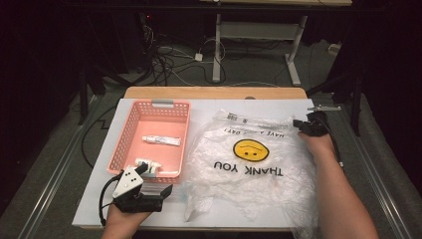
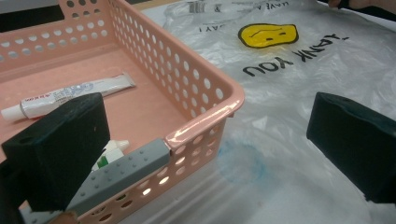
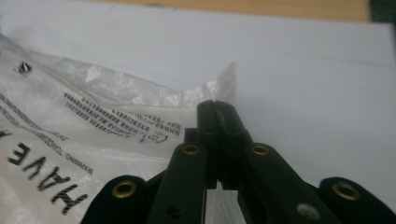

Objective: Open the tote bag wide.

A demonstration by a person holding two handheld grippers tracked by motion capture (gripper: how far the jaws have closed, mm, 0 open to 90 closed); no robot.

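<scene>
Nearest the high camera, the left gripper (image 1: 149, 191) was held at the front edge of the white worktop (image 1: 278, 107), just in front of the pink basket (image 1: 128, 124), its jaws spread wide and released, with nothing between them. Seen in the left gripper view, the basket's near corner with a grey clip (image 2: 123, 175) stood between those jaws, untouched by either. Inside the basket a white tube (image 1: 160, 141) was laid across the middle, and a second small tube (image 1: 148, 163) was lying against the near wall. Beside the basket, to its right, the clear plastic bag (image 1: 259, 174) was spread flat on the worktop, printed with a yellow face (image 1: 251, 150) and the words THANK YOU. At the bag's far right corner the right gripper (image 1: 300, 124) was placed, its jaws clenched; in the right gripper view a thin fold of the bag's edge (image 3: 219, 86) was pinched at their tips.
</scene>
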